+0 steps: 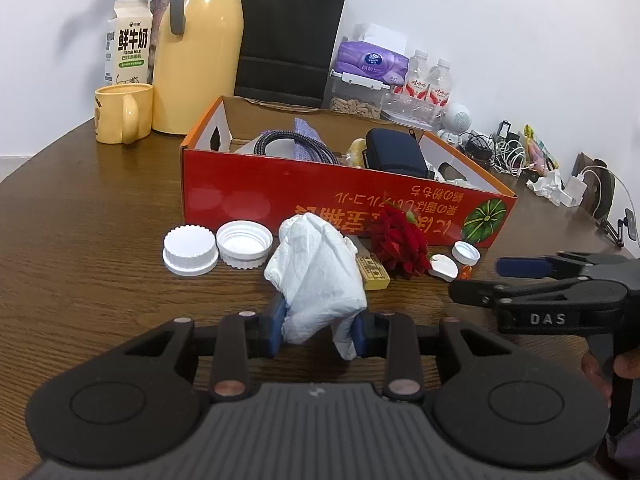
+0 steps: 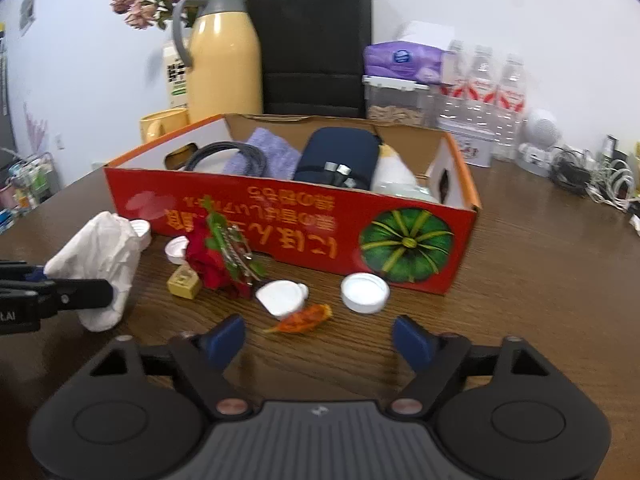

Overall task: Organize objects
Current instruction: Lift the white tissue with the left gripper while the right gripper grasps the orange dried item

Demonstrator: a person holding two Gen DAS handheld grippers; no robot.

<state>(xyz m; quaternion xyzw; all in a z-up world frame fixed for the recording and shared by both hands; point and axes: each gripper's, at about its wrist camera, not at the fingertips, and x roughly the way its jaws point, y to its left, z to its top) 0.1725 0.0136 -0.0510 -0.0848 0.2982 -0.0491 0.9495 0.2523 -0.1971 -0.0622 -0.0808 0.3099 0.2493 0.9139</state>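
Observation:
My left gripper (image 1: 318, 328) is shut on a crumpled white tissue (image 1: 316, 272), which stands up between its blue pads; the same tissue (image 2: 96, 260) shows at the left of the right wrist view. My right gripper (image 2: 320, 340) is open, with an orange wrapper (image 2: 300, 320) on the table just ahead of its gap, untouched. A red cardboard box (image 1: 320, 200) holding a dark pouch, cable and cloth stands behind. In front of it lie a red rose (image 2: 212, 264), white caps (image 1: 190, 250) (image 2: 365, 292) and a small yellow block (image 2: 184, 282).
A yellow thermos (image 1: 198, 52), yellow mug (image 1: 122, 112), milk carton (image 1: 128, 44) and black bag (image 1: 288, 32) stand along the back wall. Tissue pack (image 1: 370, 60), water bottles (image 1: 428, 80) and tangled cables (image 1: 504, 152) fill the back right.

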